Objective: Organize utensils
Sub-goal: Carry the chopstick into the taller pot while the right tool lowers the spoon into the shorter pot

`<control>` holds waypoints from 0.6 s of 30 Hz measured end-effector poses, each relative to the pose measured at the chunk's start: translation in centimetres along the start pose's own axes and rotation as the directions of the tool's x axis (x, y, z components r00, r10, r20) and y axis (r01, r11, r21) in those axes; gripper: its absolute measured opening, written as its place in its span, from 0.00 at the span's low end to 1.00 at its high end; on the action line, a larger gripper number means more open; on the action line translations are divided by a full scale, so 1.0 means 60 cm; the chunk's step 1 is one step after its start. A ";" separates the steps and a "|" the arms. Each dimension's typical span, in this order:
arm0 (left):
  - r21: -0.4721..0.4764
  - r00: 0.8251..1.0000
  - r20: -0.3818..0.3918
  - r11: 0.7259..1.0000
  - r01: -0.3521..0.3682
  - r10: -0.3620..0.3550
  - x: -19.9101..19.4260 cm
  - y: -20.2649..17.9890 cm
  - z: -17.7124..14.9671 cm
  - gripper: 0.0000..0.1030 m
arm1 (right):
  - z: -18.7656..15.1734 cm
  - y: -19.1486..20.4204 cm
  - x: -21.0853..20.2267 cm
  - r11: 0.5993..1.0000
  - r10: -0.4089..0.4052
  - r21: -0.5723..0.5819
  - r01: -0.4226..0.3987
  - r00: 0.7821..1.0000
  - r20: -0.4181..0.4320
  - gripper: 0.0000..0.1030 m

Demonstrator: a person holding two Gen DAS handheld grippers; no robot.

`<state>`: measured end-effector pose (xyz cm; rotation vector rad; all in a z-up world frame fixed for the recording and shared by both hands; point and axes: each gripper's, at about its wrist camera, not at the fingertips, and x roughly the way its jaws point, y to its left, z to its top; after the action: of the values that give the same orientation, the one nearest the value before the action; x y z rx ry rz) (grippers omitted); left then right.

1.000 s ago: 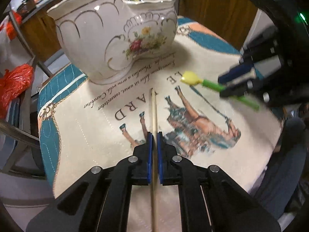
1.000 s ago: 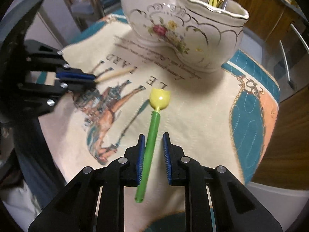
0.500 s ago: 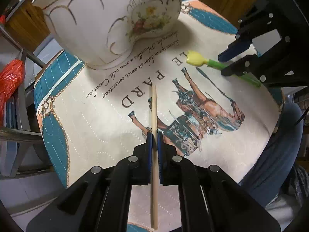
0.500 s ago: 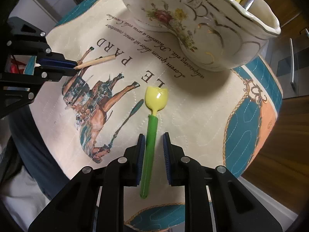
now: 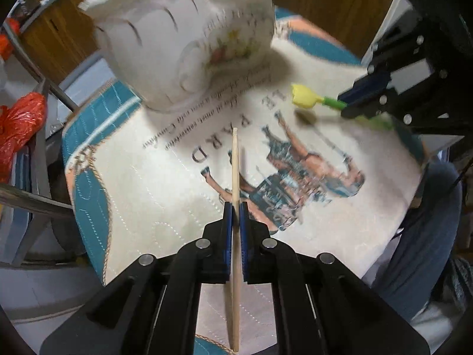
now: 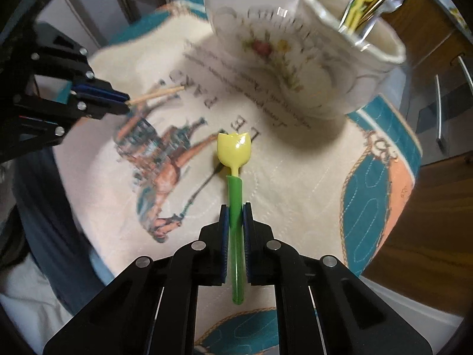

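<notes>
My left gripper (image 5: 235, 207) is shut on a wooden chopstick (image 5: 235, 168) and holds it above the printed cloth, tip toward the white floral ceramic holder (image 5: 183, 44). My right gripper (image 6: 235, 208) is shut on a green-handled tulip spoon (image 6: 234, 151), lifted over the cloth and aimed at the holder (image 6: 295, 59). The holder's right compartment holds a yellow spoon and metal utensils (image 6: 366, 3). Each gripper shows in the other's view: the left (image 6: 125, 103) and the right (image 5: 344, 108).
A round table is covered by a cream and teal printed cloth (image 5: 153, 201). A red plastic bag (image 5: 20, 127) and metal chair frame sit at the left. Wooden cabinets (image 6: 437, 14) stand behind. A person's dark trousers (image 5: 422, 236) are at the table edge.
Both grippers have lifted their utensils off the cloth and tilted up toward the holder, whose rim and contents have come back into view. Both grips stay shut.
</notes>
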<state>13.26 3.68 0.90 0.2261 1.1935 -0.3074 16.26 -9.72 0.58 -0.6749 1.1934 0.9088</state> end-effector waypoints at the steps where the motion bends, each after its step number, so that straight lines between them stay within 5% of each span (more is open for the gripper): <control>1: -0.014 0.999 0.038 1.000 0.007 -0.006 -0.013 0.002 -0.005 0.04 | -0.008 -0.002 -0.013 1.000 0.014 0.015 -0.015 0.999 0.046 0.10; 5: -0.059 0.984 0.175 0.997 0.054 -0.043 -0.059 0.010 -0.022 0.04 | -0.039 -0.011 -0.052 0.994 0.071 0.068 -0.087 0.975 0.211 0.10; 8: -0.086 0.961 0.273 0.995 0.059 -0.034 -0.088 0.009 -0.035 0.04 | -0.063 -0.021 -0.084 0.985 0.097 0.103 -0.140 0.934 0.344 0.10; 18: -0.133 0.821 0.569 0.990 0.042 0.042 -0.178 0.006 -0.029 0.04 | -0.069 -0.081 -0.118 0.944 0.086 0.194 -0.265 0.769 0.634 0.10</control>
<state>8.32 5.84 10.27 0.0021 0.6103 -0.2633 17.71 -17.23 6.25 -0.0081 0.7620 0.9960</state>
